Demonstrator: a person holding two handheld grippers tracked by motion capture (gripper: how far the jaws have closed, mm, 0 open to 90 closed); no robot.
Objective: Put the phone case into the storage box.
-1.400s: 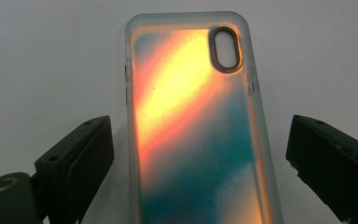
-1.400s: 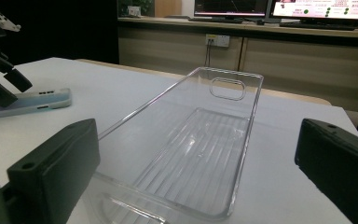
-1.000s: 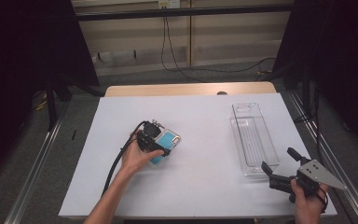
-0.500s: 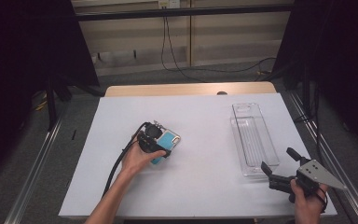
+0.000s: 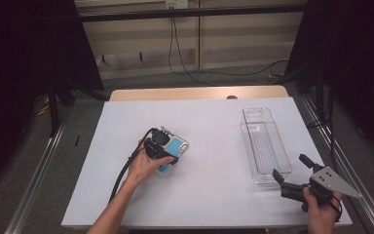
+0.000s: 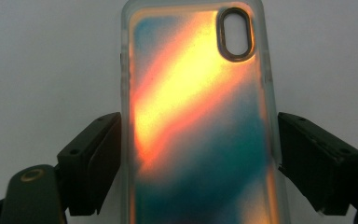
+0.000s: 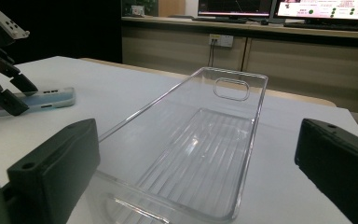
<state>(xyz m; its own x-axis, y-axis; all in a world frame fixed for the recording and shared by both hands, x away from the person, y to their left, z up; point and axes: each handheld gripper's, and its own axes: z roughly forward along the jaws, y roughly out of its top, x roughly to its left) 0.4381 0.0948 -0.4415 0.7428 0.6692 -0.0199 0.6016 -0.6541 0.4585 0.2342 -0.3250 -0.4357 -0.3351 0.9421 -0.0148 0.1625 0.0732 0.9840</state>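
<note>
Phone case (image 6: 200,126) lies between left gripper (image 6: 198,158) fingers (image 6: 93,163), closing.

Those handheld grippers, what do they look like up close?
Each has two chunky black jaws with small screw holes. The left gripper is a black body trailing a thick black cable over the table. The right gripper is black too, topped by a grey three-cornered plate with small holes. Both forearms are bare, no sleeves.

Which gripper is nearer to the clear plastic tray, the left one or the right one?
Right. The right gripper sits just off the clear plastic tray's near end, jaws open. The left gripper is farther away, straddling the phone case.
</note>
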